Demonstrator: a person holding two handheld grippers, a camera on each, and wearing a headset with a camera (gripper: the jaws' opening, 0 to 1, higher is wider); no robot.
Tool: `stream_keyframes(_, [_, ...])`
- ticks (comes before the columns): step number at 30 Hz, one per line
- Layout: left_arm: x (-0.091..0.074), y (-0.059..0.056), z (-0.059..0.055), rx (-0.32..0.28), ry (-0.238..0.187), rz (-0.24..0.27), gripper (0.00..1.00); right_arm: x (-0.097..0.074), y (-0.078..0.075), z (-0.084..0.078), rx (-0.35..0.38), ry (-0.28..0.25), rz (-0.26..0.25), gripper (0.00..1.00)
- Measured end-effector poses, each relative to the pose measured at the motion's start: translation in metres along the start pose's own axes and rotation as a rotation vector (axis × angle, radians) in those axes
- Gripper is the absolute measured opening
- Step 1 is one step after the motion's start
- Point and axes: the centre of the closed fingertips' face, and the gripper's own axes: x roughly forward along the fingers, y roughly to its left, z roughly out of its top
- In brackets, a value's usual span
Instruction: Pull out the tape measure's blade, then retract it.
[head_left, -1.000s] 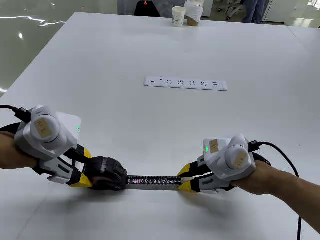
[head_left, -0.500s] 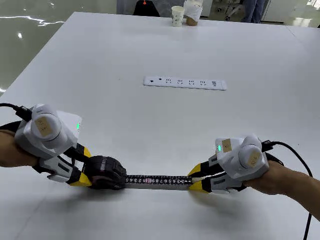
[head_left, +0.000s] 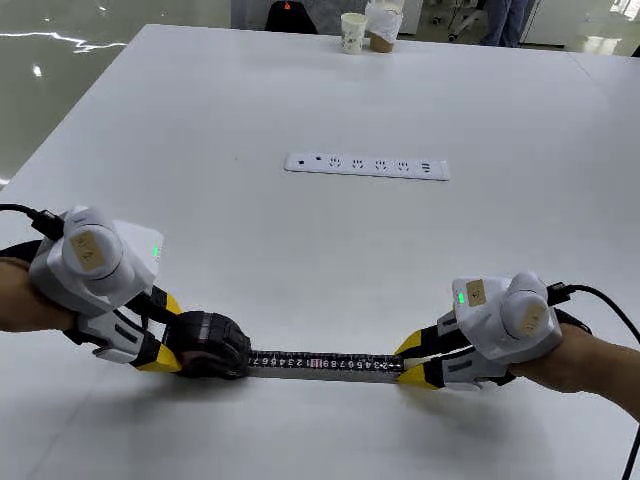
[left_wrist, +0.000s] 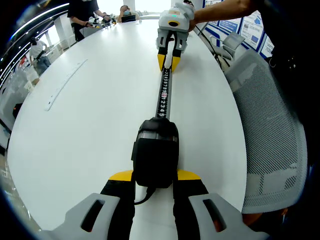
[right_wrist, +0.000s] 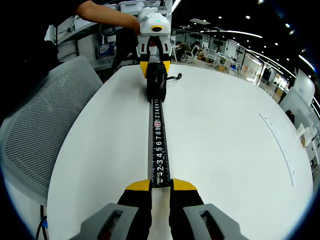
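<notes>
**Blade out across the bench, both tongs clamped on**

Starting at the left of the head view: the left tongs are pinching the tape measure, one yellow tip on each side of its black case. The left gripper view confirms it, with the case wedged between the two tips and sitting on the white bench.

Moving right, the blade runs out of the case in a straight, dark line, low over the bench near its front edge. Its printed numbers are readable in the right gripper view, and its strip stretches away in the left gripper view.

At the far right, the right tongs are pressed together on the tip of the blade. In the right gripper view the blade's end sits between the yellow tips, with the tape measure at the far end of the line. The left gripper view catches those right tongs from the front, nipping the strip.

Further back on the bench, well apart from all this, lies a white power strip, and a paper cup stands at the far edge. A mesh chair sits beside the bench.
</notes>
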Motion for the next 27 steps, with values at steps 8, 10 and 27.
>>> stream_keyframes(8, [0.000, 0.000, 0.000, -0.002, 0.003, -0.003, 0.22, -0.010, 0.000, -0.012, 0.014, 0.016, -0.007, 0.09])
stream_keyframes(10, [0.000, 0.000, 0.000, -0.001, 0.005, -0.004, 0.22, -0.013, 0.000, -0.015, 0.017, 0.020, -0.009, 0.09])
stream_keyframes(27, [0.000, 0.000, 0.000, 0.000, 0.013, -0.012, 0.22, -0.033, 0.001, -0.038, 0.045, 0.051, -0.023, 0.09])
